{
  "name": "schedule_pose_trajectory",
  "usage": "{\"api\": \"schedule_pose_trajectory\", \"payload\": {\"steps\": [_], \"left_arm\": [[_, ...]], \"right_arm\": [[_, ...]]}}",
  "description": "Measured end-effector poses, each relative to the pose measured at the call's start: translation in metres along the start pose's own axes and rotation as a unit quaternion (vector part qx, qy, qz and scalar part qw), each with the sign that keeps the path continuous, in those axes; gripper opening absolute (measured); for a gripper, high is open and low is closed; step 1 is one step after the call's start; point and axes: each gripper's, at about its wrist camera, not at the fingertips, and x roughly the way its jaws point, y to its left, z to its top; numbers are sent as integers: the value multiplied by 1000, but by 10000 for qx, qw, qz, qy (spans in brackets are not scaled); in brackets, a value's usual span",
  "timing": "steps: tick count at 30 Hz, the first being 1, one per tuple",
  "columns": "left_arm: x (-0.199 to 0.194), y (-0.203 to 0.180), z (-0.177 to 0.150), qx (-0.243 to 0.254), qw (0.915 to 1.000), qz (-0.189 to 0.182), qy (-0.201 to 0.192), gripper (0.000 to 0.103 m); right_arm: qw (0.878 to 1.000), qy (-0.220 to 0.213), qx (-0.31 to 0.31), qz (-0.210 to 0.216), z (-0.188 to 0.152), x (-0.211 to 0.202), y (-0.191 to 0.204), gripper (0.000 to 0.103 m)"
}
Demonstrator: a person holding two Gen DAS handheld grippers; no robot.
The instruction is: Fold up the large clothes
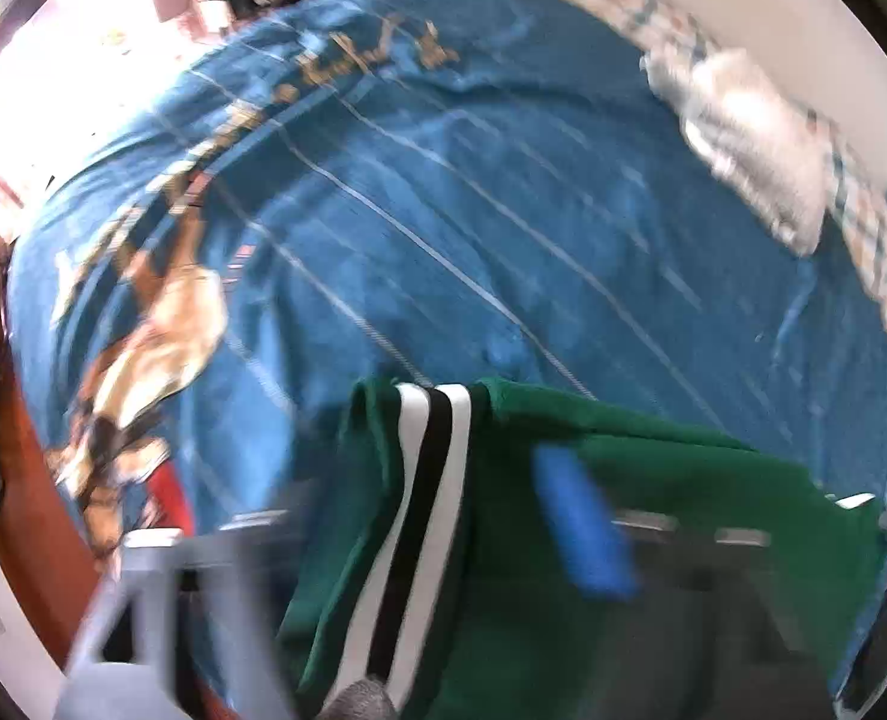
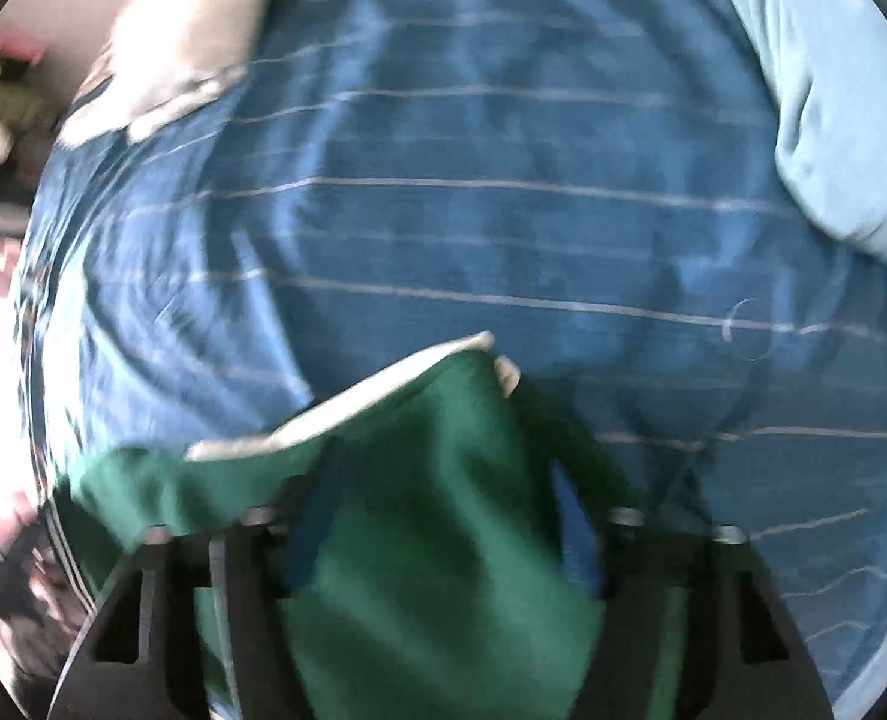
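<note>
A green garment (image 1: pixel 683 480) with a white and black side stripe (image 1: pixel 419 516) hangs over the blue striped bedspread (image 1: pixel 443 210). My left gripper (image 1: pixel 443 540) is shut on the green cloth; one blue fingertip (image 1: pixel 581 522) shows over the fabric, the other is hidden under it. In the right wrist view the same green garment (image 2: pixel 419 510), with a white edge (image 2: pixel 347 402), fills the space between my fingers. My right gripper (image 2: pixel 443 516) is shut on it, blue pads (image 2: pixel 575 516) pressing the cloth. Both views are motion-blurred.
The bed carries a white pillow (image 1: pixel 755 144) and patterned bedding (image 1: pixel 863 228) at the far right. A pale blue cushion (image 2: pixel 833 90) lies at the right. A printed picture (image 1: pixel 161 330) covers the bedspread's left side. Red-brown floor (image 1: pixel 41 510) and clutter lie left.
</note>
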Motion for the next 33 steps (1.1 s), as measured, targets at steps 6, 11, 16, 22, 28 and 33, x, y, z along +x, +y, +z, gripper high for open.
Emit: {"api": "schedule_pose_trajectory", "payload": {"steps": [6, 11, 16, 22, 28, 33], "left_arm": [[-54, 43, -60, -1246, 9916, 291, -183, 95], [-33, 70, -153, -2621, 9640, -154, 416, 95], [18, 75, -197, -3520, 9313, -758, 548, 94], [22, 65, -164, -3400, 9396, -219, -332, 61], [-29, 65, -167, -3414, 9328, -537, -1021, 20], [-40, 69, -167, -3263, 9297, -1116, -1296, 20]], "right_arm": [[9990, 77, -426, 147, -68, -41, 42, 76], [9967, 453, -195, 645, -124, -30, 56, 66], [9901, 1094, 267, 837, -153, 30, 46, 24], [9863, 1384, 264, 854, -157, 64, 44, 24], [9867, 1388, 60, 844, -159, 60, 48, 24], [9842, 1503, 147, 921, -155, 60, 38, 24]]}}
